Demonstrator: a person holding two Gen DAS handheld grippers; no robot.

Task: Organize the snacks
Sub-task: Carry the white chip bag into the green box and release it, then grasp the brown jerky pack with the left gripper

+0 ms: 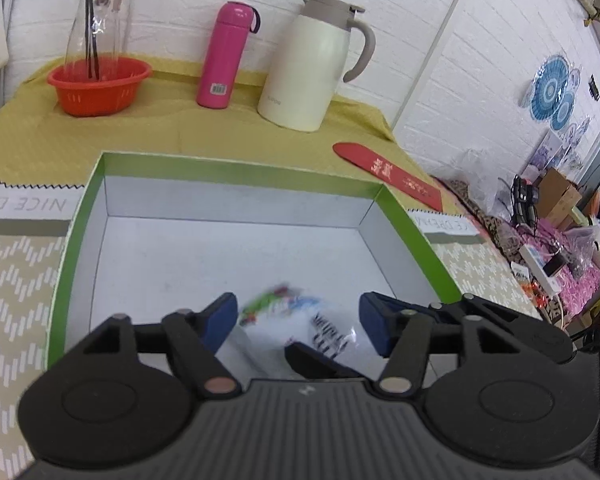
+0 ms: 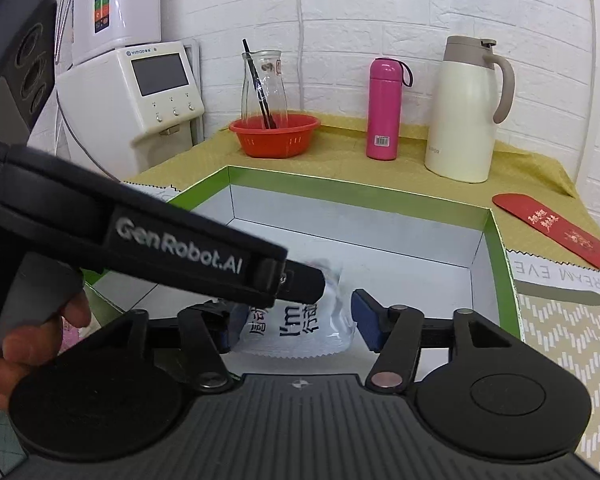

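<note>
While both grippers reach over the green-rimmed box [image 1: 72,232], a white snack packet [image 2: 300,320] with black printed text sits low inside it, near the front, on the white floor of the box. In the right wrist view the right gripper [image 2: 296,322] has its blue-padded fingers [image 2: 366,320] spread wide, one on each side of the packet, and it is not clear whether they touch it. The left gripper [image 2: 300,280] comes in from the left in this view, and its dark tip lies on the top part of the packet; whether it pinches the packet cannot be told from here. In the left wrist view the left gripper [image 1: 298,322] shows its blue pads [image 1: 224,318] well apart, with the blurred packet [image 1: 284,316] between them. Behind the box, on the yellow cloth [image 1: 188,128], stand an orange basket [image 1: 98,86] holding a glass carafe [image 1: 98,24], a pink bottle [image 1: 226,56] and a cream thermos jug [image 1: 312,68]. A red envelope [image 1: 388,176] lies to the right of the box.
</note>
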